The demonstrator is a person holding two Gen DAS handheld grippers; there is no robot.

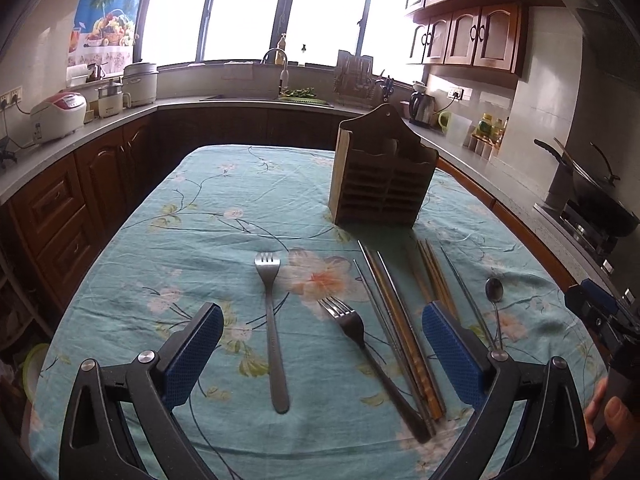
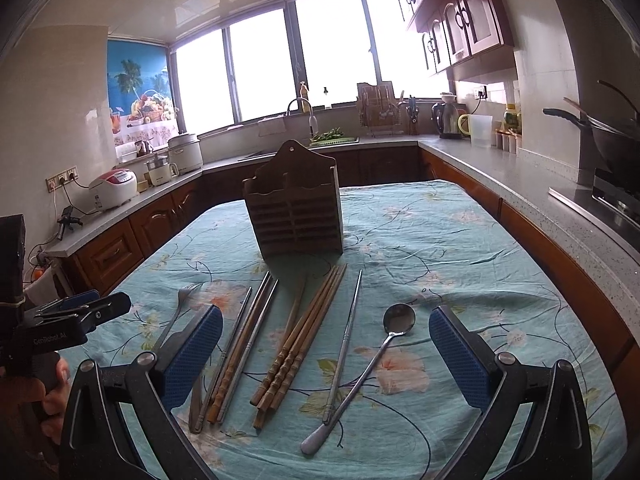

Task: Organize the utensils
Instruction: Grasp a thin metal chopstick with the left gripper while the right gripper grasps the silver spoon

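Both grippers, left [image 1: 322, 354] and right [image 2: 325, 354], gape empty; the spoon [image 2: 362, 368] at one o'clock looks light, stiff, slippery: pinch it mid-handle.

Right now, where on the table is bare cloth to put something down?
Bare: left of the wooden slotted utensil holder and beyond the left steel fork; also right of the steel spoon. Crowded: before the holder, among the wooden chopsticks.
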